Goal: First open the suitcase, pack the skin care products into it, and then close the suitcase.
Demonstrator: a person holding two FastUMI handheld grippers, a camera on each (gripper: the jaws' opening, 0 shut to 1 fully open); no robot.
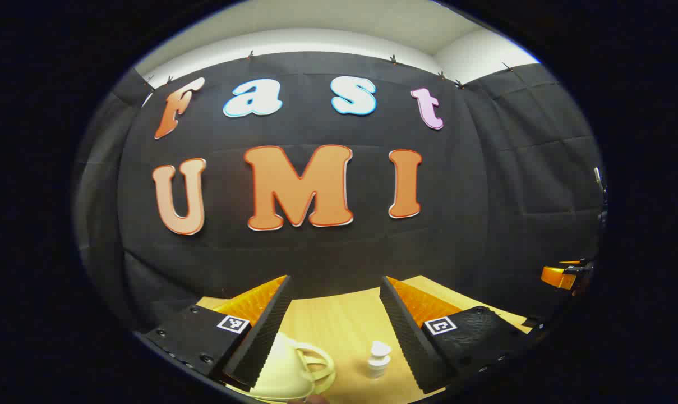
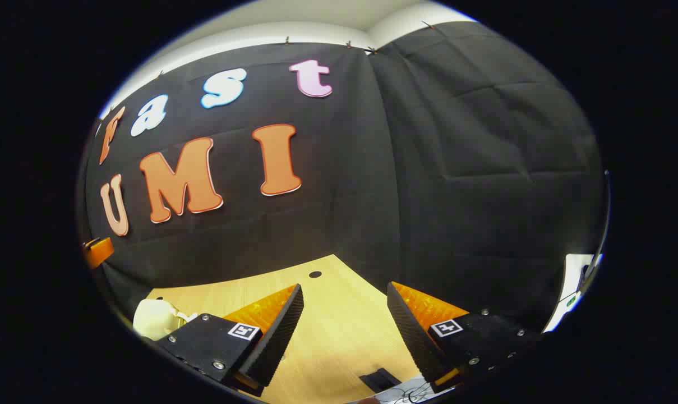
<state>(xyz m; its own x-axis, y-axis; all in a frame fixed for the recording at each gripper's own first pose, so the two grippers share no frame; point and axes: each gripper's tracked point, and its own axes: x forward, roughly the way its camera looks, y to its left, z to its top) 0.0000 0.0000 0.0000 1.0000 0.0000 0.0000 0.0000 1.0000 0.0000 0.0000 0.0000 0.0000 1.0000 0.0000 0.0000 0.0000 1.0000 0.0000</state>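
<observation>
Fingers of my left gripper (image 1: 336,331) are spread wide and hold nothing. They hang over the light wood surface (image 1: 339,320). Between them, low down, I see a cream suitcase (image 1: 288,370) with a looped handle, close to my left finger. A small white bottle (image 1: 379,359) stands just beside my right finger, apart from the suitcase. My right gripper (image 2: 344,336) is spread wide too, with nothing in it. In the right gripper view the suitcase (image 2: 153,318) sits far off to the left on the surface (image 2: 339,314). A small dark hole (image 2: 315,274) shows in the wood ahead.
</observation>
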